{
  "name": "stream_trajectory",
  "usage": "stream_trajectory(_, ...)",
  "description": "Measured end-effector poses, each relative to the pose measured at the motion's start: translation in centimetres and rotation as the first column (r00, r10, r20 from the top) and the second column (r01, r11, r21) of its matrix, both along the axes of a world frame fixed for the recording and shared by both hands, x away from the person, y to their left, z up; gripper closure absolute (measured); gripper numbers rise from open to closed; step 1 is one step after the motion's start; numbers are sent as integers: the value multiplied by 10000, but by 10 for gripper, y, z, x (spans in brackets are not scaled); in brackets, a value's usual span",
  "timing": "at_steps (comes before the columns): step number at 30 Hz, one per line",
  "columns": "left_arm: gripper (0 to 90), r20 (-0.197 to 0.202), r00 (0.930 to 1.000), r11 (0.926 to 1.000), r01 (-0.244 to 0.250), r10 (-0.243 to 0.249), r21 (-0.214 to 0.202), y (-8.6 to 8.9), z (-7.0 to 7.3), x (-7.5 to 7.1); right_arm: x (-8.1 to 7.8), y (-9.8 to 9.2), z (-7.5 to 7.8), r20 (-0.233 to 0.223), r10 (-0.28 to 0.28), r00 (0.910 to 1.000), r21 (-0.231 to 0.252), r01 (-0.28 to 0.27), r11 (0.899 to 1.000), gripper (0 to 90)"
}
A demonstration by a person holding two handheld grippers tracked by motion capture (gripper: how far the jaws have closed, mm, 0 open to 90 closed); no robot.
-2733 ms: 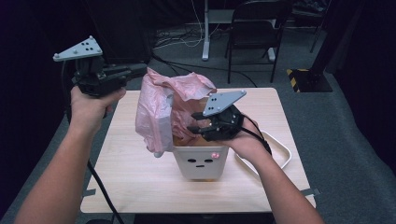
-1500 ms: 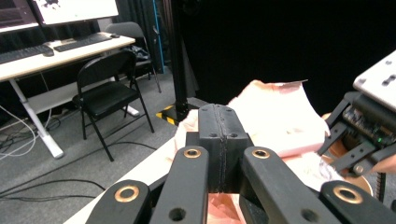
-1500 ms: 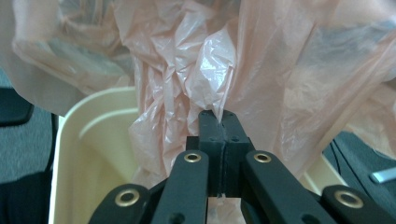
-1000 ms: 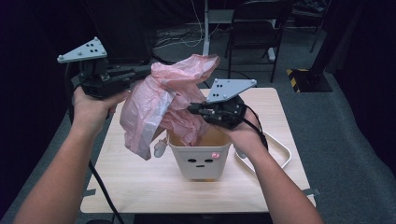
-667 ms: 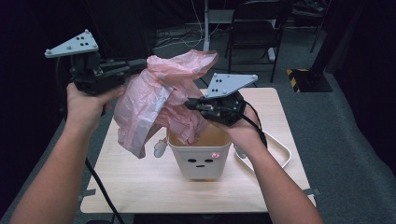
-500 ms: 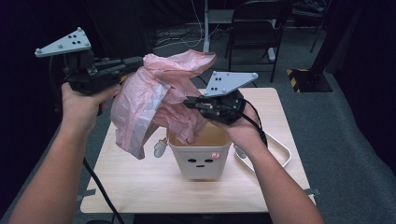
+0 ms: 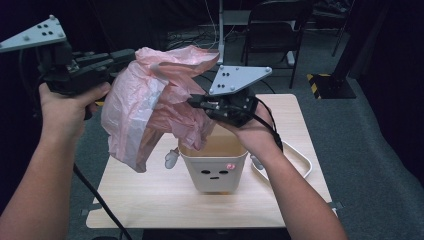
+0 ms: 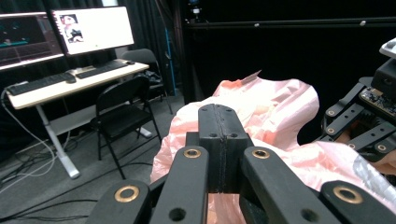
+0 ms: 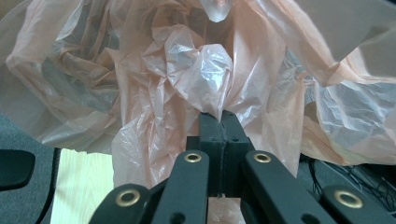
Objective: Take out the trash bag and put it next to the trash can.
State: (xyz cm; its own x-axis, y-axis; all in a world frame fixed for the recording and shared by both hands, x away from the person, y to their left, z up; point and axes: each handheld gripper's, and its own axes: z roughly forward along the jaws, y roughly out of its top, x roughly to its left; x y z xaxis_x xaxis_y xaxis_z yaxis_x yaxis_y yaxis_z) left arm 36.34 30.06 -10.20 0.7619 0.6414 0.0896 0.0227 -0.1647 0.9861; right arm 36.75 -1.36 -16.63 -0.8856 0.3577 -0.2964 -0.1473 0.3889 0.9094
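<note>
A thin, crinkled pink plastic bag [image 7: 150, 107] hangs stretched above the small cream face-printed bin [image 7: 214, 167] on the pale wooden table [image 7: 150, 197] — the left gripper [image 7: 131, 54] pinches its far-left edge, the right gripper [image 7: 192, 101] clamps its middle folds.

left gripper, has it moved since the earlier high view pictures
Yes. The left gripper, shut on the pink bag, has gone up and out to the left, away from the white bin, which stays put on the table.
</note>
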Motion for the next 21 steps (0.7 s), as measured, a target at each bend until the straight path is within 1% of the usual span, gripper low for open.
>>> stream_trajectory(3,900,46,9998,9998,-175,175,11,6,4,-6,-3,9,7,153,171,9997,2,-171,9999,900)
stream_trajectory(10,900,149,9989,9990,-451,450,53,18,7,-16,-7,23,10,281,507,9983,19,-508,9987,900)
stream_trajectory(14,900,152,9976,9977,-675,673,81,25,8,-21,-9,33,12,275,724,9970,99,-727,9973,900)
stream_trajectory(21,900,156,9956,9956,-930,929,83,37,8,-24,-4,46,12,168,955,9953,254,-959,9951,900)
